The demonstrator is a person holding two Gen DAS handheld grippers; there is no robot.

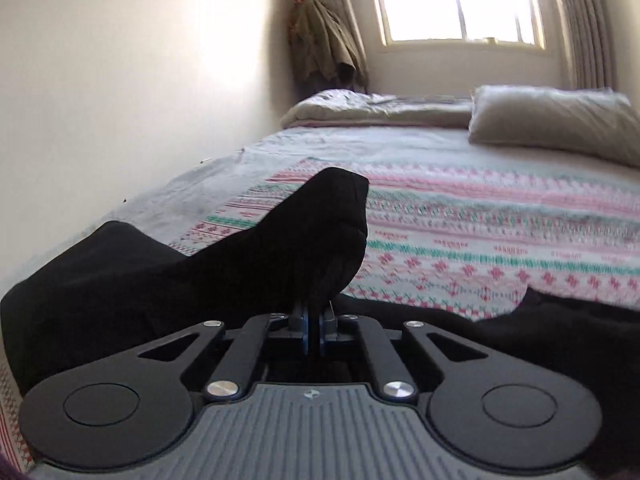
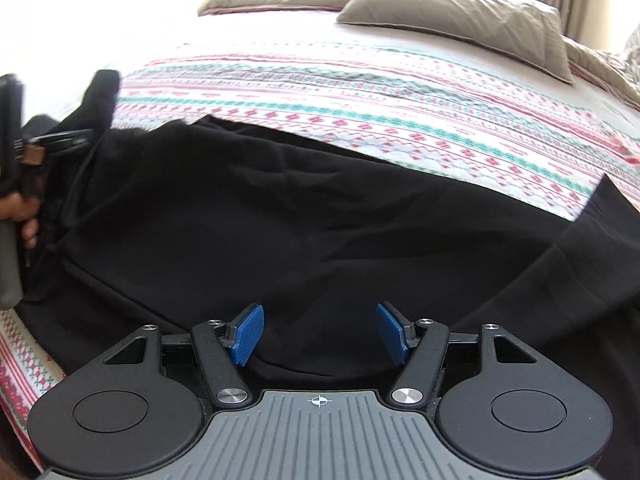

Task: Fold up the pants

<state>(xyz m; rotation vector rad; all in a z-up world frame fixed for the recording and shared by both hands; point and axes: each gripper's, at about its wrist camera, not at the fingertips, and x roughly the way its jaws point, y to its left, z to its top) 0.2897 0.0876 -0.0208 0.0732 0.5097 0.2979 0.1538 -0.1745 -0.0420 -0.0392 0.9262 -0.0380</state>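
Left wrist view has my left tongs (image 1: 313, 312) pinched on a lifted bit of the black pants (image 2: 280, 208), right tongs (image 2: 319, 332) wide and empty above them, so folding on the bed (image 2: 360, 92) has barely started.

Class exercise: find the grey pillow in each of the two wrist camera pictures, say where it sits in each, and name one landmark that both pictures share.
Left wrist view: the grey pillow lies at upper right, on the far end of the bed, below the window.
Right wrist view: the grey pillow lies at top, right of centre.
Shared landmark: the patterned bedspread with the black pants on it.
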